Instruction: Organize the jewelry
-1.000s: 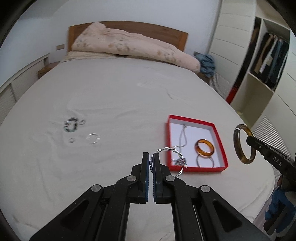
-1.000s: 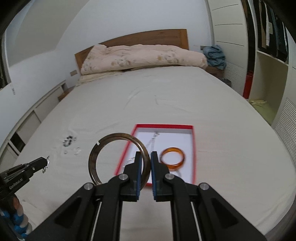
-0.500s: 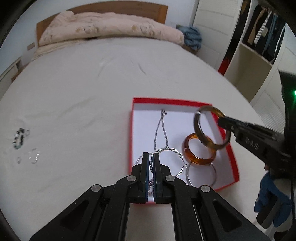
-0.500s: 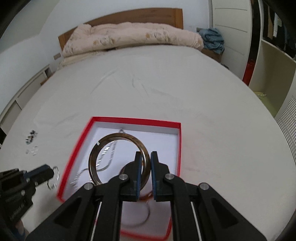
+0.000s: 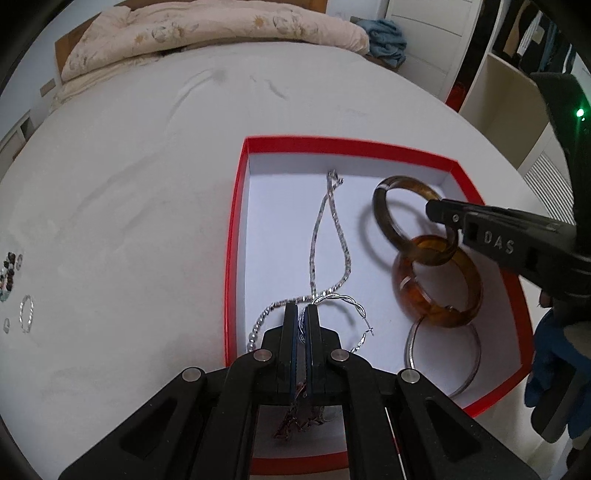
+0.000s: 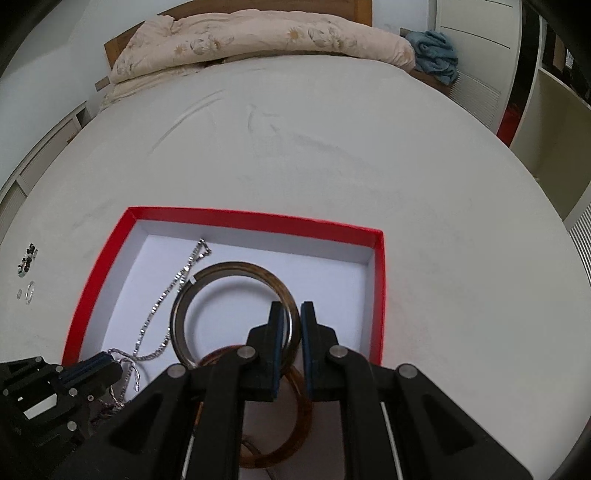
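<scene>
jewelry sits mostly in the red box (image 5: 236,236) on the white bed (image 5: 129,184): a silver chain (image 5: 332,236) runs down the box's middle from near its far wall toward the near left corner, an amber bangle (image 5: 439,284) lies by the right wall, and a thin silver bangle (image 5: 469,369) lies just beyond it toward the near right corner. the left gripper (image 5: 303,325) is clamped together on a twisted silver hoop earring (image 5: 347,306), which juts from the pad tips over the near end of the chain; whether it touches the box floor i cannot tell. the right gripper (image 6: 291,328) is clamped on the rim of a dark brown bangle (image 6: 207,280), held tilted above the box floor, its lower edge overlapping the amber bangle in view. a beaded bracelet (image 5: 9,266) and small silver rings (image 5: 26,314) lie well apart near the bed's left edge. a folded duvet (image 5: 207,33) lies along the headboard end.
</scene>
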The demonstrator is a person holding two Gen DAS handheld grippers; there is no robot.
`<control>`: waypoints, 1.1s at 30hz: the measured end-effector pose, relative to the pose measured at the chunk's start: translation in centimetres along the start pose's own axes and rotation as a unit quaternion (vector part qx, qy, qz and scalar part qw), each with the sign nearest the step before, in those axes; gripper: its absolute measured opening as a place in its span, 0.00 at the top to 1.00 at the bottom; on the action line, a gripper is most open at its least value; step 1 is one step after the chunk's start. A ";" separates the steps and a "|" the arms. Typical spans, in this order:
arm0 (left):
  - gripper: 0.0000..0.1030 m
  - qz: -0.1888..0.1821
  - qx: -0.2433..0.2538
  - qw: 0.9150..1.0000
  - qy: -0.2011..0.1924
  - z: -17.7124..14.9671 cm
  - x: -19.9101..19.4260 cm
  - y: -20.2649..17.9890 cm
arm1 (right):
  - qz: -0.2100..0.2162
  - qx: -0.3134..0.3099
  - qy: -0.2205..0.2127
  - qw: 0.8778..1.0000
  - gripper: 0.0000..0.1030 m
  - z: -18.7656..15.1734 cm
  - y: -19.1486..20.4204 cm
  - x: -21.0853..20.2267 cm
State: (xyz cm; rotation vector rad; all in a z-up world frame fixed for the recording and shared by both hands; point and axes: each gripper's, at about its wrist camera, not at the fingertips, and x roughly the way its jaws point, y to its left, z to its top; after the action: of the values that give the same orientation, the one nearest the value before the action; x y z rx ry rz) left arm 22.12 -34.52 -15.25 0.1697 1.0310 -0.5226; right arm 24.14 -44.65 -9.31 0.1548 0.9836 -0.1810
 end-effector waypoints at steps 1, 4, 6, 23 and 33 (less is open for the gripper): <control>0.97 0.001 0.002 1.000 0.000 -0.1 0.0 0.0 | 0.000 0.001 0.001 1.000 0.92 0.0 -0.1 0.1; 0.97 -0.005 0.000 1.000 0.002 0.0 -0.1 -0.1 | -0.003 0.004 0.002 1.000 0.90 0.0 -0.3 0.1; 0.97 -0.004 -0.002 1.000 0.003 -0.1 -0.2 0.1 | -0.006 0.008 0.004 1.000 0.90 -0.1 -0.6 0.0; 0.61 0.019 0.002 0.998 -0.066 -1.0 -12.2 -0.9 | 0.017 0.038 -0.061 0.997 0.69 -3.5 -0.7 -12.6; 0.44 0.057 0.006 0.991 -0.121 -5.6 -22.3 0.1 | 0.047 0.004 -0.105 0.993 0.66 -8.1 4.5 -22.3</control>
State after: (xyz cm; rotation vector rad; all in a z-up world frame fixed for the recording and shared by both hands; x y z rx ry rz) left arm 8.84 -24.96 0.84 0.1706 0.7761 -0.4337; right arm 6.55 -36.75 5.14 0.1853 0.7648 -0.1128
